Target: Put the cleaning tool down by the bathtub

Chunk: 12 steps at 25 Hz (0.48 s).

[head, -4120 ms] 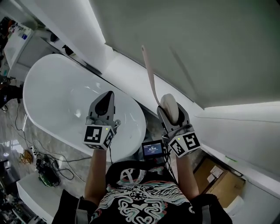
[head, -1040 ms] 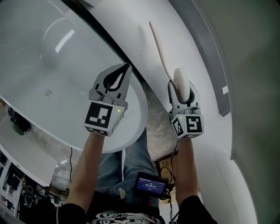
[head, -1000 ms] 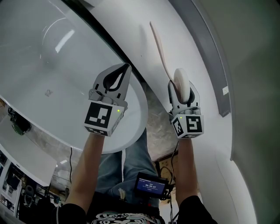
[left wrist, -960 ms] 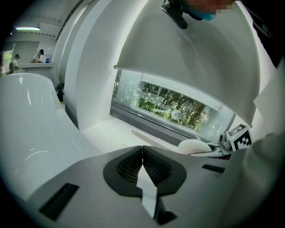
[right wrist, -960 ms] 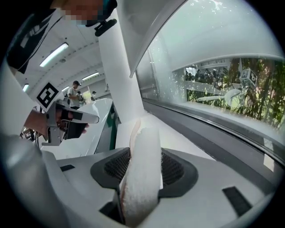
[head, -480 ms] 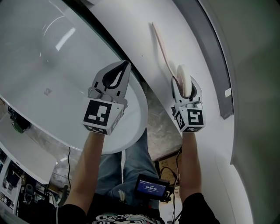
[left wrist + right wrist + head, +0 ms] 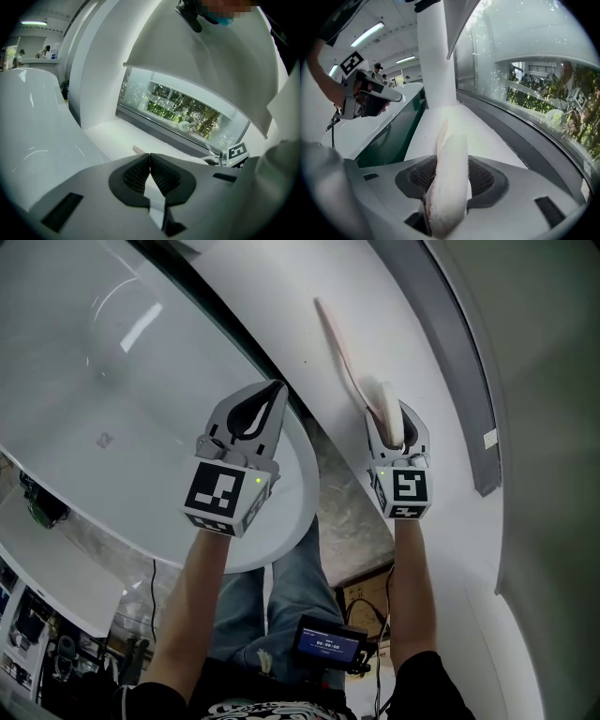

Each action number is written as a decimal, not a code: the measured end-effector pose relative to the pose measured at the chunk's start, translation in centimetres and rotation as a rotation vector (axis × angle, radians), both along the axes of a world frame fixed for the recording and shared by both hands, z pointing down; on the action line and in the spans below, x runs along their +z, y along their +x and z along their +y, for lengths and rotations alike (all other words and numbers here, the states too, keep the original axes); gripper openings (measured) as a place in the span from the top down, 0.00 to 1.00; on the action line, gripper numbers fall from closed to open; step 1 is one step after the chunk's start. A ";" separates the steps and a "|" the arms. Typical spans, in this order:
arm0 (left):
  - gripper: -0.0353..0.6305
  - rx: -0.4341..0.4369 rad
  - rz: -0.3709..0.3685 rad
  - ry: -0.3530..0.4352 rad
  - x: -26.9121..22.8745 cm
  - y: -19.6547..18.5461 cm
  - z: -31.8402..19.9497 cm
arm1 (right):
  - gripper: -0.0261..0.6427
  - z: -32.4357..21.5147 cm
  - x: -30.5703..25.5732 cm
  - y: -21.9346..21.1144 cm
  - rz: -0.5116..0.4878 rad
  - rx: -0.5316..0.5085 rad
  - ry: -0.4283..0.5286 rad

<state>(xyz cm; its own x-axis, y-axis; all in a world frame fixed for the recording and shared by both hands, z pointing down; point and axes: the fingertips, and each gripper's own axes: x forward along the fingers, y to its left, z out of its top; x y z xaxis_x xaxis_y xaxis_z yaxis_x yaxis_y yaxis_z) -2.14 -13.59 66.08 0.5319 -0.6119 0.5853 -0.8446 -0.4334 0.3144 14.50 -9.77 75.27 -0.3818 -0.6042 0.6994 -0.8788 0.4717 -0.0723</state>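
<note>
No legible txt. Small screen (image 7: 327, 645), lower centre of head view: digits too small to read. Left gripper (image 7: 275, 386) & right gripper (image 7: 394, 414) bear only square b/w markers (image 7: 221, 491).

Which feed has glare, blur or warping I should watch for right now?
Head view: sharp, with light streaks glaring off the bathtub. Left gripper view: heavy fisheye bend, dark corners, shut left gripper in shade. Right gripper view: cleaning tool sits close to the lens, slightly soft, pale against the white ledge.

Glossy, smooth white bathtub (image 7: 103, 371); matt white ledge (image 7: 403, 315); fuzzy, cloth-like cleaning tool (image 7: 448, 178).
</note>
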 end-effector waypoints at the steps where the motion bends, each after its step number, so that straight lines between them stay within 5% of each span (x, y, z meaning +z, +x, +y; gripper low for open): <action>1: 0.92 0.001 -0.002 -0.001 0.0 -0.1 0.0 | 0.63 0.0 0.1 -0.1 0.014 -0.001 0.002; 12: 0.92 -0.018 0.013 -0.007 -0.2 -0.8 0.3 | 0.62 0.7 0.6 -1.7 0.135 -0.037 -0.040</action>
